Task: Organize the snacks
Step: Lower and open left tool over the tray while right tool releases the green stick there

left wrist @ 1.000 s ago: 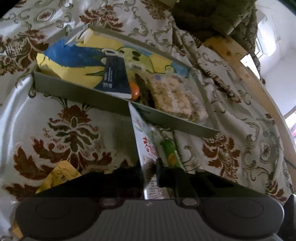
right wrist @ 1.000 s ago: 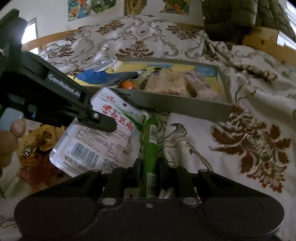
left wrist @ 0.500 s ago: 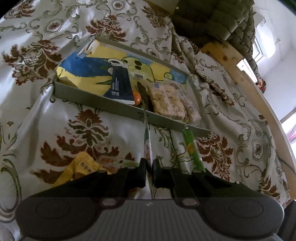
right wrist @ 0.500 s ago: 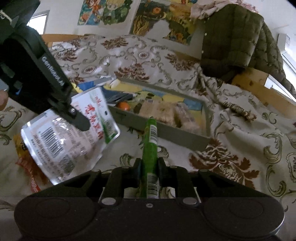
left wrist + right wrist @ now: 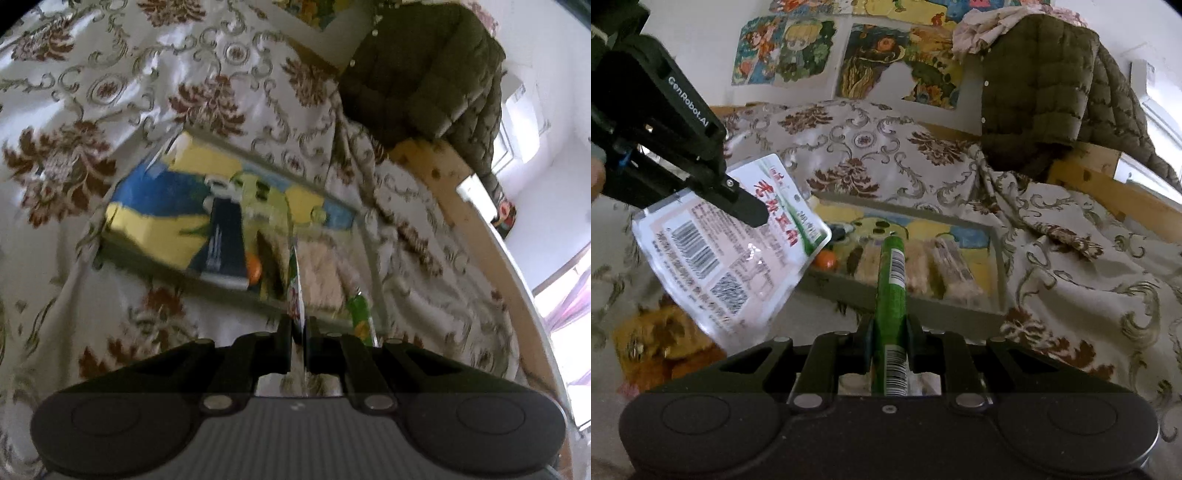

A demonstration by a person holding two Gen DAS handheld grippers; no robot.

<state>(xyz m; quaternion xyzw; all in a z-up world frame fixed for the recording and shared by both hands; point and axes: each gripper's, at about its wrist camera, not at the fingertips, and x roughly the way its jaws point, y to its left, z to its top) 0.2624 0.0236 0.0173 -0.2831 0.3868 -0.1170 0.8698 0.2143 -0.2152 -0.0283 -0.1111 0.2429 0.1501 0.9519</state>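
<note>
Figure: both wrist views, snacks held over a patterned bedspread (image 5: 1071, 295). My left gripper (image 5: 299, 328) is clenched on a flat white packet (image 5: 727, 254); from its own camera the packet shows edge-on as a thin sliver (image 5: 295, 291) between the closed jaws, while the right wrist view shows its full face, with red print, a green corner and barcodes, hanging tilted in the air to the left of the tray. My right gripper (image 5: 891, 325) is grasping a green stick pack (image 5: 892, 280), which juts forward between the jaws and points toward the tray; its tip also appears at the right of the left wrist view (image 5: 357, 314).

The grey tray (image 5: 999, 258) lies on the bedspread ahead of both grippers (its floor is lined with a yellow-and-blue cartoon sheet (image 5: 166, 206)). Inside it, at the right end, sit pale puffed-grain bars in clear wrap (image 5: 945, 269), side by side. Near the middle is a small orange round item (image 5: 826, 259), and just left of that a dark blue packet (image 5: 223, 243) lying flat. The left part of the tray shows only the lining.

A yellow-orange pouch (image 5: 661, 343) lies on the bedspread at the lower left, outside the tray, beneath the white packet. A dark green quilted jacket (image 5: 1041, 85) hangs behind the bed, below cartoon posters (image 5: 827, 51) on the wall.
</note>
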